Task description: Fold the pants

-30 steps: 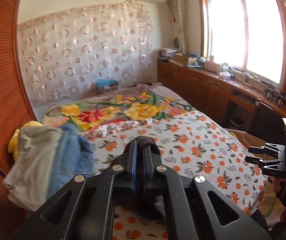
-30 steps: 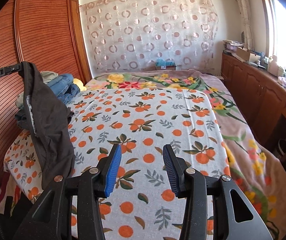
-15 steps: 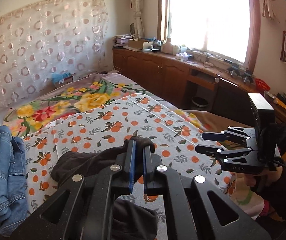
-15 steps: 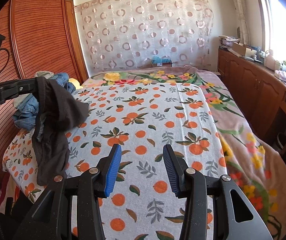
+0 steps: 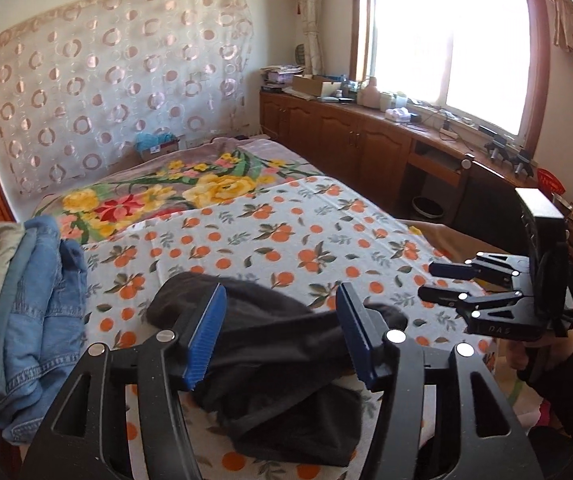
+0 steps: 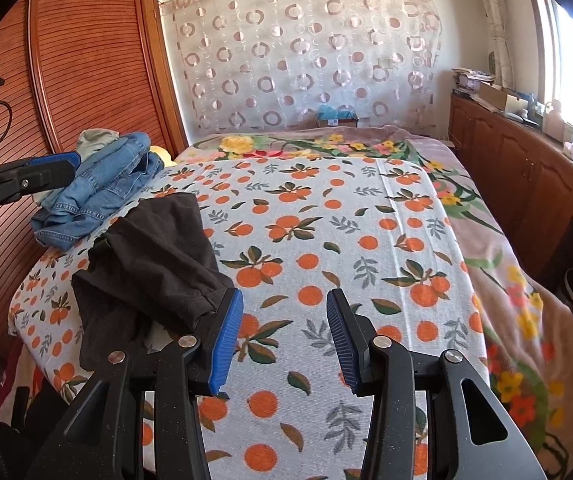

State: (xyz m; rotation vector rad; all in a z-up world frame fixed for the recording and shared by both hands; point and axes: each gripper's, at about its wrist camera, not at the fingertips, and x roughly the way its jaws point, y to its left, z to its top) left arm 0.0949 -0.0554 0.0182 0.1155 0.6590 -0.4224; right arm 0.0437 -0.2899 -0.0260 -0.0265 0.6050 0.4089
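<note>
Both hand-held grippers are seen with their blue-padded fingers spread apart and nothing caught between them. At the bottom centre of the left wrist view the left gripper [image 5: 280,336] is poised above a crumpled pair of dark pants [image 5: 286,356], whose cloth is visible through the gap between the fingers and below them; whether the pads touch the fabric cannot be told. At the right edge of the same view the right gripper [image 5: 438,282] is seen side on, held in a hand [image 5: 534,354], its two fingers apart and pointing toward the left of the frame.

In the right wrist view the right gripper [image 6: 284,338] fills the lower centre, held above the orange-printed sheet [image 6: 326,232]. The dark pants [image 6: 146,264] lie bunched in the left centre of that frame, near the bed's left edge, with one dark hem just beside the left-hand blue pad. The left gripper [image 6: 52,168] enters from the left edge, above the pants and apart from them.

A pile of folded blue jeans [image 6: 102,184] is stacked in the upper left of the right wrist view, beyond the pants, with a pale grey-green garment [image 6: 96,138] behind it. A floral blanket [image 5: 158,196] covers the far part of the bed.
</note>
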